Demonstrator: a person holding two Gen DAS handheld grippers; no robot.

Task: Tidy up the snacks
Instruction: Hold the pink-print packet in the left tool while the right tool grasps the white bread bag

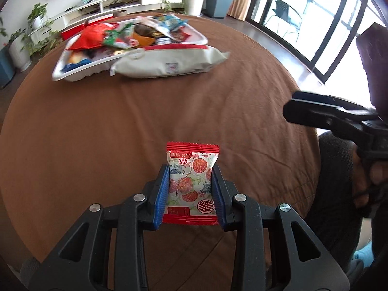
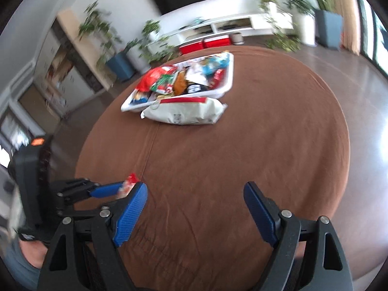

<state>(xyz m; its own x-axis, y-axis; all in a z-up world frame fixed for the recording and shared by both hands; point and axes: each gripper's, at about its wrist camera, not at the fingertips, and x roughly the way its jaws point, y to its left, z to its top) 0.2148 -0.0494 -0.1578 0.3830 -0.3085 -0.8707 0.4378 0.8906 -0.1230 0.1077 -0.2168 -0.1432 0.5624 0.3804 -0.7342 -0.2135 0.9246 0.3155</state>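
My left gripper (image 1: 191,169) is shut on a small red and white snack packet (image 1: 192,181) with a lychee print, its blue pads pressing both sides, above the brown tablecloth (image 1: 145,126). In the right wrist view that packet (image 2: 128,186) shows at the lower left between the left gripper's blue fingers (image 2: 106,190). My right gripper (image 2: 195,189) stands open over the cloth with nothing between its fingers; its black body (image 1: 339,121) is at the right edge of the left wrist view. A white tray (image 1: 72,72) heaped with snack bags sits at the far side, a large white bag (image 1: 169,64) lying against it.
The round table's edge curves close on the right, with dark floor and tall windows (image 1: 315,24) beyond. A white TV cabinet (image 1: 116,2), potted plants (image 1: 36,31) and red boxes (image 2: 205,43) stand behind the table. A person's hand (image 1: 371,177) holds the right gripper.
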